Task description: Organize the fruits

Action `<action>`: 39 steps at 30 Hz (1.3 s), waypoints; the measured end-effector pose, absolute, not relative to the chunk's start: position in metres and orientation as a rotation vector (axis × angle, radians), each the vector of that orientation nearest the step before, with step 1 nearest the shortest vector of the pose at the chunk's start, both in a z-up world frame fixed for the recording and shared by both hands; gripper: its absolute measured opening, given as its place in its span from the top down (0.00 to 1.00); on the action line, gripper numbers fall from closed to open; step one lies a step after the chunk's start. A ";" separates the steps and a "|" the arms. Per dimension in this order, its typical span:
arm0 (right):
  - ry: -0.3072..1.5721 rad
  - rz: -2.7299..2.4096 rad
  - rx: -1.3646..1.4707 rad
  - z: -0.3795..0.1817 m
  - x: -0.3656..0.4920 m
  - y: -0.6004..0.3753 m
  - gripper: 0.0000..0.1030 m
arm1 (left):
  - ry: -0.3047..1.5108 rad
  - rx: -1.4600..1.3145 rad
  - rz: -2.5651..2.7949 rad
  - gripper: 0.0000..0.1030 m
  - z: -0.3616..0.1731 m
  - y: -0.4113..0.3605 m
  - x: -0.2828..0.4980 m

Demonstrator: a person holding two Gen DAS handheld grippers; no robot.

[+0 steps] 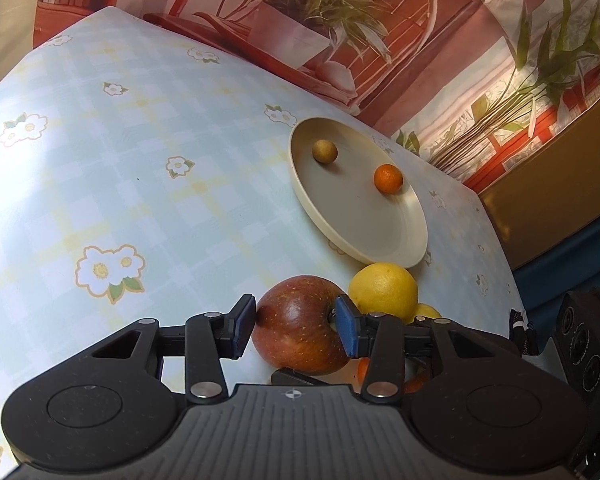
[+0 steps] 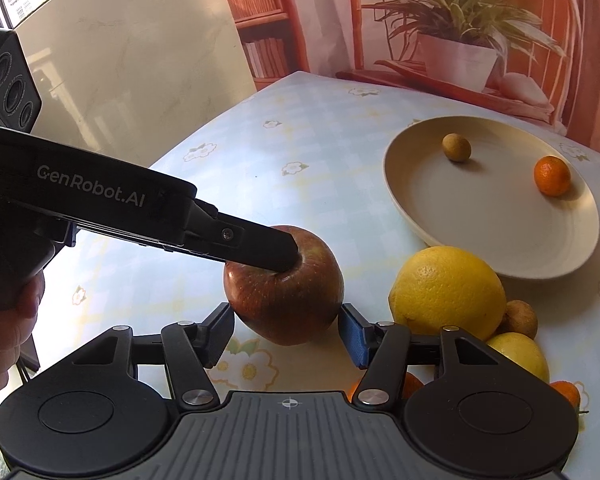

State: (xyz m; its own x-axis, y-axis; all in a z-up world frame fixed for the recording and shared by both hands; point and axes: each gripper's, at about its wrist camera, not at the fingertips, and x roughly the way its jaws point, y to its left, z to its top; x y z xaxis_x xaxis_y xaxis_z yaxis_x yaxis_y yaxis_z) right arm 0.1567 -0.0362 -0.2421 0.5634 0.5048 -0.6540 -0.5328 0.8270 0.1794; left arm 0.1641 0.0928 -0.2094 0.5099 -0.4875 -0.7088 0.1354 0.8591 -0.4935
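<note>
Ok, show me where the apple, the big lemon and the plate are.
apple (image 2: 300,300): right wrist view, on its red front skin.
big lemon (image 2: 448,292): right wrist view, middle of its yellow peel.
plate (image 2: 496,220): right wrist view, bare floor of the plate.

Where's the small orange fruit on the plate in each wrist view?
Left wrist: small orange fruit sits right of centre, at the right side of the cream plate.
Right wrist: small orange fruit sits far right, upper middle, on the plate.
Shared landmark: the red apple at bottom centre, between each gripper's jaws.
</note>
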 end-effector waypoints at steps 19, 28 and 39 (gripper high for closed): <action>0.606 0.574 -0.039 -0.193 0.171 -0.074 0.48 | 0.855 -0.327 -0.430 0.56 -0.153 0.054 0.191; 0.588 0.523 -0.040 -0.178 0.228 -0.108 0.48 | 0.836 -0.257 -0.489 0.56 -0.142 0.017 0.248; 0.620 0.472 -0.098 -0.199 0.308 -0.128 0.48 | 0.909 -0.305 -0.503 0.57 -0.179 -0.006 0.321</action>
State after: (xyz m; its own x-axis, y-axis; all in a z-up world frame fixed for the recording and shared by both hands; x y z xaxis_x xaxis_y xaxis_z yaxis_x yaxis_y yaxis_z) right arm 0.3084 -0.1282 -0.1994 0.7119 0.3961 -0.5800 -0.4535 0.8898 0.0510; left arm 0.3209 -0.0055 -0.1788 0.5112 -0.5357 -0.6721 0.2845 0.8434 -0.4558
